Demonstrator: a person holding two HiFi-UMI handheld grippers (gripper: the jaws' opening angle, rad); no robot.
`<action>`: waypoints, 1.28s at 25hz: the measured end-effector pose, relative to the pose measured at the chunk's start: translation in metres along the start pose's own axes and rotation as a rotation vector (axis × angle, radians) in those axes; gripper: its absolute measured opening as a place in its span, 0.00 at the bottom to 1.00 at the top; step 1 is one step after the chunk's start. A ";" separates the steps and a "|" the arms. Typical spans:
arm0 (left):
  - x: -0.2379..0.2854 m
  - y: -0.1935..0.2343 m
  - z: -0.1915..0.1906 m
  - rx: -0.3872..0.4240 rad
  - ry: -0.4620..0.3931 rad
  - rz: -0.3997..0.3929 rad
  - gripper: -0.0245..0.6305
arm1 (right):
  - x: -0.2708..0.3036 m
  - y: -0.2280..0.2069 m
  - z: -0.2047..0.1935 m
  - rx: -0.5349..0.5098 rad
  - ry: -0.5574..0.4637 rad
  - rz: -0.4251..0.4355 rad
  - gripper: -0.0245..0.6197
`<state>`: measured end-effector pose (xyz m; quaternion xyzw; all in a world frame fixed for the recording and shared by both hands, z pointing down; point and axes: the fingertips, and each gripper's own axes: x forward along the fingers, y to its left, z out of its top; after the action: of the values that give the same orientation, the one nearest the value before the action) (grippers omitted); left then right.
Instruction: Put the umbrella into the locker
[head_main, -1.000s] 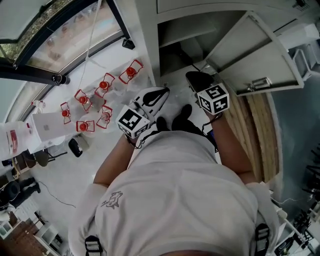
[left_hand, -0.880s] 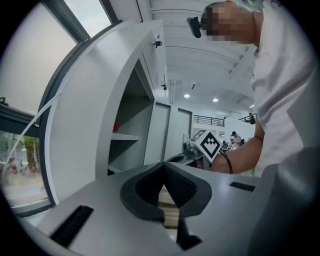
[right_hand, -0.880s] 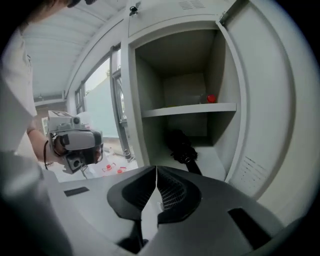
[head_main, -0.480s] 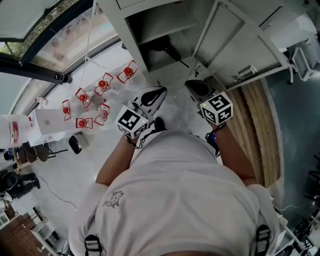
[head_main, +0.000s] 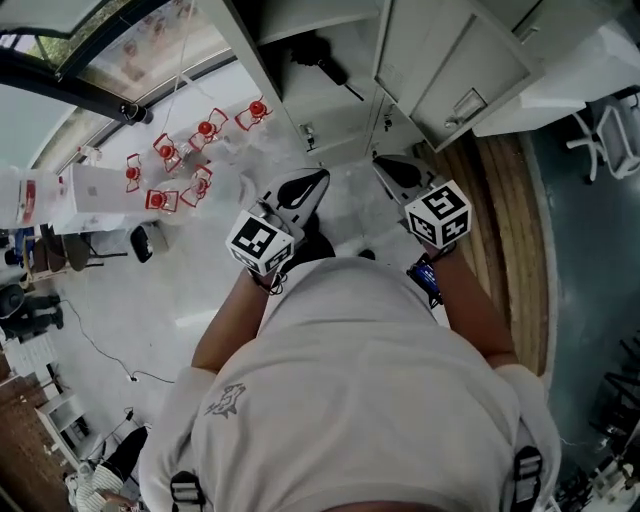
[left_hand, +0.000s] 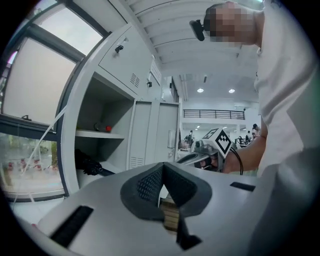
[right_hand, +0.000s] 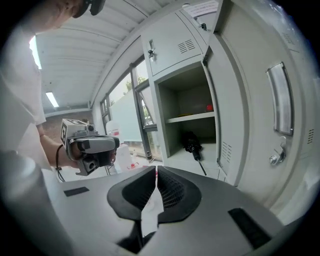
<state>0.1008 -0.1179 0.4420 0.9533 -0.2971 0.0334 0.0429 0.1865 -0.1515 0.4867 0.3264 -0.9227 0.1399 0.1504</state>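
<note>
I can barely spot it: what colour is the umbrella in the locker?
Black. The umbrella shows best in the right gripper view.

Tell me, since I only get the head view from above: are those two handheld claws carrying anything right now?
Observer: No. Each gripper's own view looks straight along its jaws. The left gripper and the right gripper both have their jaws together with nothing between them.
Operator: So where is the umbrella? I only see a dark shape in the cabinet.
Observer: That shape is the umbrella. The black umbrella lies folded on the bottom of the open locker compartment. Above it is a shelf that you cannot see, and it bears a small red-tipped thing.
</note>
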 end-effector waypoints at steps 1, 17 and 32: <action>-0.005 -0.006 0.001 -0.003 0.001 0.019 0.05 | -0.005 0.005 0.000 -0.007 -0.003 0.012 0.11; -0.060 -0.066 0.007 0.016 -0.008 0.021 0.05 | -0.055 0.072 -0.016 -0.046 -0.040 0.017 0.11; -0.173 -0.065 0.010 0.011 -0.069 -0.073 0.05 | -0.055 0.184 -0.014 -0.061 -0.076 -0.108 0.11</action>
<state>-0.0039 0.0320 0.4131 0.9644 -0.2631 0.0007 0.0285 0.1114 0.0218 0.4502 0.3761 -0.9125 0.0908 0.1325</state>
